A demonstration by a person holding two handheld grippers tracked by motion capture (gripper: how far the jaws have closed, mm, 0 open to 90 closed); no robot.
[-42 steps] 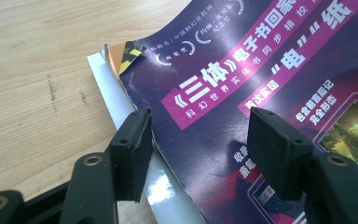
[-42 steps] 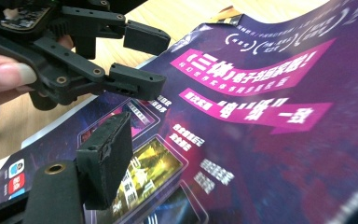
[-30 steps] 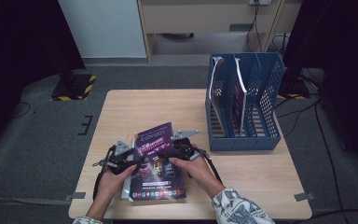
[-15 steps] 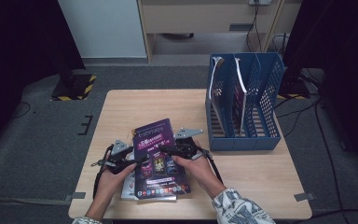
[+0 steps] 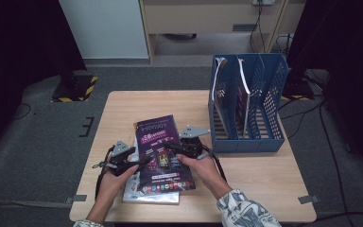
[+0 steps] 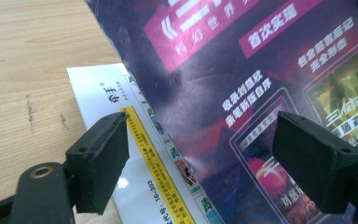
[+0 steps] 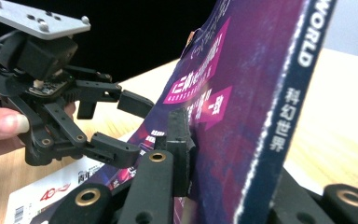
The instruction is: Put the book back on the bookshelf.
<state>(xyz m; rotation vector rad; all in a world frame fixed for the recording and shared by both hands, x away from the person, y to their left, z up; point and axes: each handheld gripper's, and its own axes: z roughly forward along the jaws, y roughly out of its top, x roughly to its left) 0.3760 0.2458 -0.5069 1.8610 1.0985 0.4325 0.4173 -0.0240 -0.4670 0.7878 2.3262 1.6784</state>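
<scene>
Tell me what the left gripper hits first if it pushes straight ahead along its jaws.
Most likely the purple magazine: the left gripper has open jaws straddling its edge, which lies over a white booklet. Depth is hard to judge.

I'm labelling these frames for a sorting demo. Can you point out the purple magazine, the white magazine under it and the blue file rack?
purple magazine (image 5: 163,146), high view, middle of its cover.
white magazine (image 6: 103,87), left gripper view, bare white cover corner.
blue file rack (image 5: 276,101), high view, right side wall.

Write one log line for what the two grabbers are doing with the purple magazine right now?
right gripper: shut on purple magazine, lifting its spine edge | left gripper: open at its other edge | white magazine: underneath | blue file rack: beside
</scene>
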